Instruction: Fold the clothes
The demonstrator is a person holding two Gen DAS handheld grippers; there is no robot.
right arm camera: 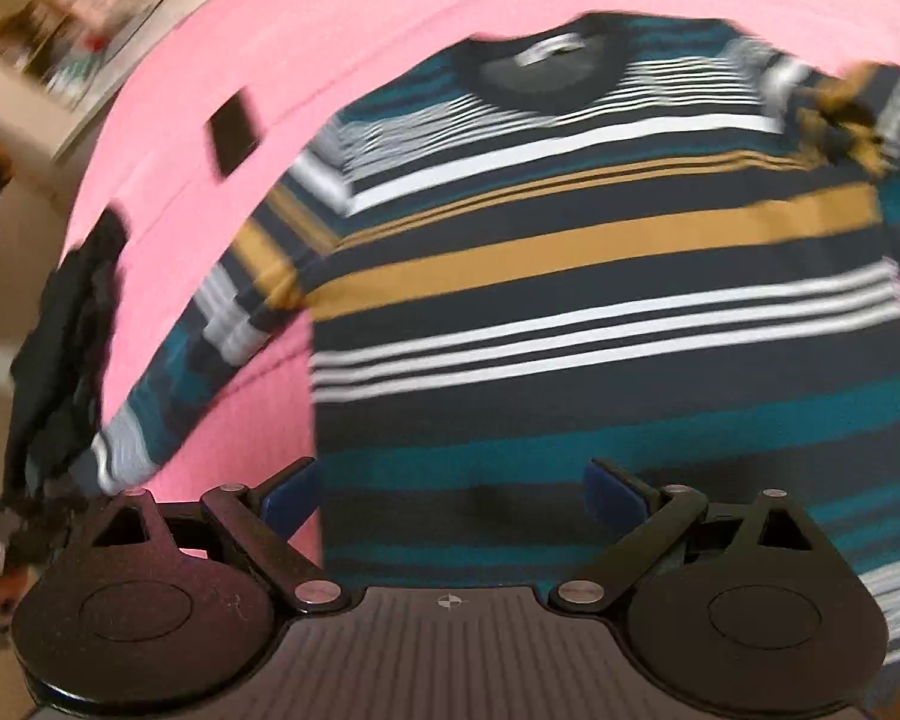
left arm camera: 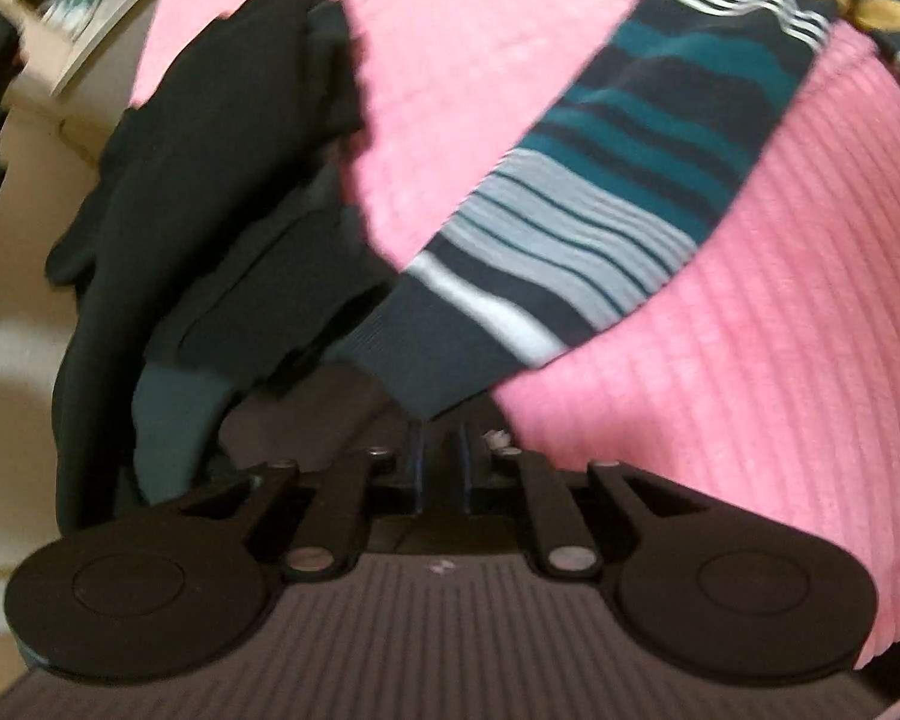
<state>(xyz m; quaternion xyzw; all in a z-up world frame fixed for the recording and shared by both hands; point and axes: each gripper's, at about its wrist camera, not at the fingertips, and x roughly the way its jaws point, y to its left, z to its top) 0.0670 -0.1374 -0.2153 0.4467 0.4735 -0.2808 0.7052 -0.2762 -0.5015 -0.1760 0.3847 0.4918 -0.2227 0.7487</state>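
Both fisheye views look steeply down along their grippers at the pink bedspread (left arm camera: pixel 780 360). The left wrist view sits close over the striped sweater (left arm camera: pixel 600 198)'s sleeve cuff; the right takes in the sweater's body. Both share the sleeve and the dark clothes (right arm camera: pixel 60 348) at frame left.

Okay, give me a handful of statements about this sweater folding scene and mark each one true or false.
1. The striped sweater lies on a pink cover. True.
2. The left claw is closed on the sweater's cuff. True.
3. The right claw is clamped shut. False: its jaws stand wide open above the sweater's hem.
4. The sweater lies neckline toward the right claw. False: the neckline is at the far end.
5. A dark garment lies beside the sleeve. True.
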